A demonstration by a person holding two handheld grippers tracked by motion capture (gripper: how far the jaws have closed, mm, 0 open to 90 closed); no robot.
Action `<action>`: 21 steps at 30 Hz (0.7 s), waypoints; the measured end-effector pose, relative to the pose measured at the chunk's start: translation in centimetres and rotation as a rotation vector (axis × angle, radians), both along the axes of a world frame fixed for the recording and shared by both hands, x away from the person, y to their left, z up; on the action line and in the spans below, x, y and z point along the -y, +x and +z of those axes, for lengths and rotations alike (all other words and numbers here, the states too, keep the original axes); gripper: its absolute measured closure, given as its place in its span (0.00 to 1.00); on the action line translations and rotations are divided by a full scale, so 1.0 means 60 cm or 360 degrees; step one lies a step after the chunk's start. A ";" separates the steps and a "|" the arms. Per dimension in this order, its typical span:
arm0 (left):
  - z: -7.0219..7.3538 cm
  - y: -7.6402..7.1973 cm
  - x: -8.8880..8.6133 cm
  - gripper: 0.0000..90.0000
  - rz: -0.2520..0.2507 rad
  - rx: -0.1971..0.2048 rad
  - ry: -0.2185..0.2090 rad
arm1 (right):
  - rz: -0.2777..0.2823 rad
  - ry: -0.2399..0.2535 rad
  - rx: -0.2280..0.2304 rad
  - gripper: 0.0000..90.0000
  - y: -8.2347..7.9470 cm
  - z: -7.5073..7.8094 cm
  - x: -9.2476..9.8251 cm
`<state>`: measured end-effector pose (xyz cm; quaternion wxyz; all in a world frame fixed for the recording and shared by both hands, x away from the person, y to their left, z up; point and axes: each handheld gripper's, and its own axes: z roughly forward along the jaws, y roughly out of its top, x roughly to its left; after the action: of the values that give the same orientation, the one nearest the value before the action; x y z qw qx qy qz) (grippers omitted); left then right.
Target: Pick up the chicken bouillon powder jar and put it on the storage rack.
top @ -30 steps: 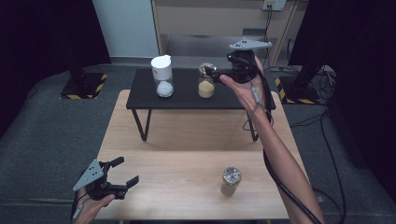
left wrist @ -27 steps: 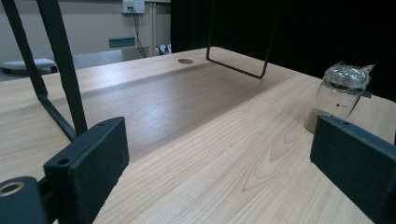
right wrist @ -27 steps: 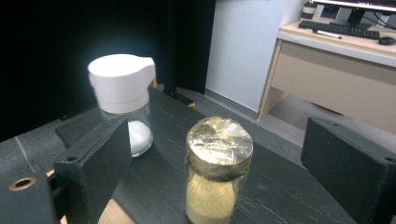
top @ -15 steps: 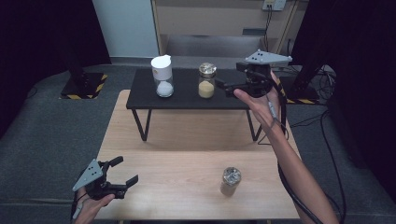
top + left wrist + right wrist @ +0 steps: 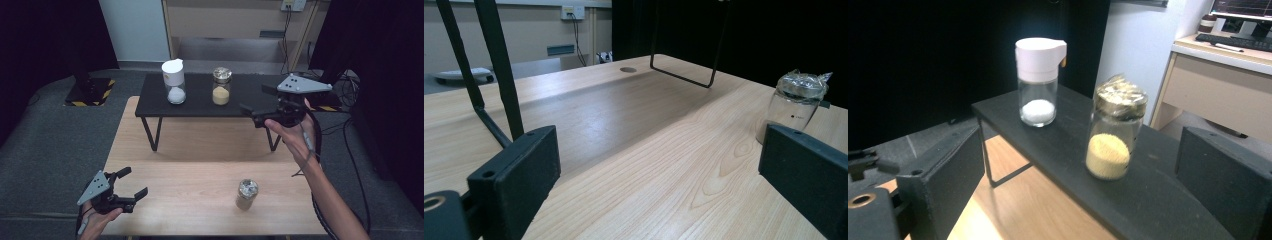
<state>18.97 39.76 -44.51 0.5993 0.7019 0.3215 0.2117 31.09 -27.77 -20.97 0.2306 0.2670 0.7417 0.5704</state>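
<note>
The right gripper (image 5: 252,111) is hovering at the right end of the low black shelf on thin metal legs (image 5: 200,107), with its jaws standing wide and nothing between them; they have just been opening further. Nearest to it is the clear glass jar of yellow grains with a crinkled foil top (image 5: 221,86), which is standing upright on the shelf, apart from the jaws. In the right gripper view the same jar (image 5: 1114,134) is sitting ahead, between the two black pads but well forward of them and untouched.

To the jar's left on the shelf, a clear glass shaker with a white cap and white powder inside (image 5: 174,81) is standing upright (near the jar, not touching it).

The left gripper (image 5: 132,184) is resting low at the near left corner of the light wooden table (image 5: 190,185), its jaws also spread wide and gripping nothing.

A third vessel, a small clear glass jar with a foil-wrapped top (image 5: 246,194), is standing upright on the wooden table towards the near right, well apart from both grippers; in the left gripper view it (image 5: 796,102) is showing just above the right-hand pad.
</note>
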 end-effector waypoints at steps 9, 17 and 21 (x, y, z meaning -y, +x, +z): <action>0.001 0.000 0.001 0.02 -0.0002 -0.0005 0.0005 | 0.0037 0.0044 0.0018 0.07 -0.044 -0.016 0.032; 0.001 0.002 0.001 0.02 -0.0016 -0.0013 0.0014 | 0.0046 0.0020 0.0061 0.07 -0.077 -0.017 0.049; 0.001 0.002 0.001 0.02 -0.0018 -0.0012 0.0011 | 0.0034 0.0013 0.0066 0.07 -0.091 -0.020 0.059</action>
<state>19.08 39.72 -44.43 0.5968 0.7066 0.3190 0.2070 25.61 -31.33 -22.18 0.2385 0.2481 0.7373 0.5813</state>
